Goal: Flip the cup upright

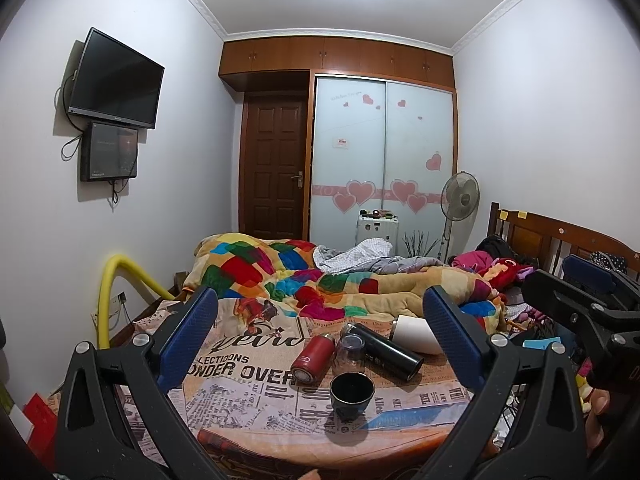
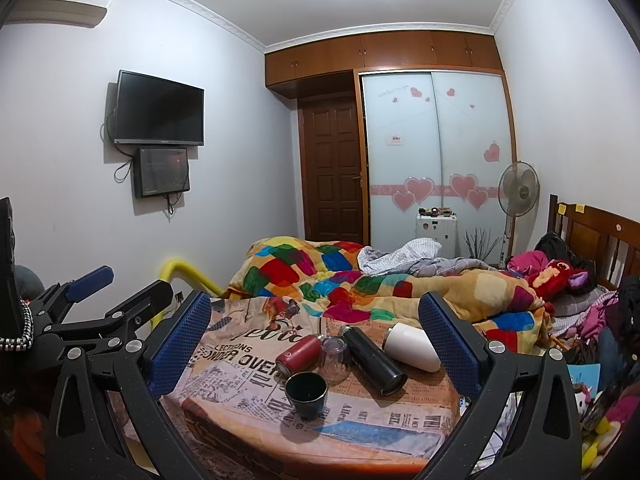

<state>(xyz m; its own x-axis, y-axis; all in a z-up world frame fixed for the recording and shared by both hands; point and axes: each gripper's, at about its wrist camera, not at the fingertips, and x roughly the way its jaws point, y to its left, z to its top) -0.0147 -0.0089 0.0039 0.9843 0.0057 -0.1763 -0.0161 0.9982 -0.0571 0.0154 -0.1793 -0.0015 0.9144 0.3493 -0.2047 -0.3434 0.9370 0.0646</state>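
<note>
A small dark cup (image 1: 352, 394) stands upright, mouth up, near the front of a newspaper-print cloth (image 1: 248, 392) on the bed; it also shows in the right wrist view (image 2: 306, 394). Behind it stands a clear glass (image 1: 349, 354) (image 2: 335, 358), mouth down. Around them lie a red flask (image 1: 313, 360) (image 2: 298, 354), a black flask (image 1: 384, 346) (image 2: 372, 354) and a white flask (image 1: 416, 334) (image 2: 412, 346). My left gripper (image 1: 320, 340) is open and empty, held back from the cup. My right gripper (image 2: 316, 340) is open and empty too.
A colourful quilt (image 1: 320, 280) is heaped behind the cloth. A yellow padded rail (image 1: 116, 288) stands at the left bed edge. A wooden headboard (image 1: 560, 236) and clothes are at the right. The other gripper shows at the right (image 1: 592, 300) and at the left (image 2: 92, 308).
</note>
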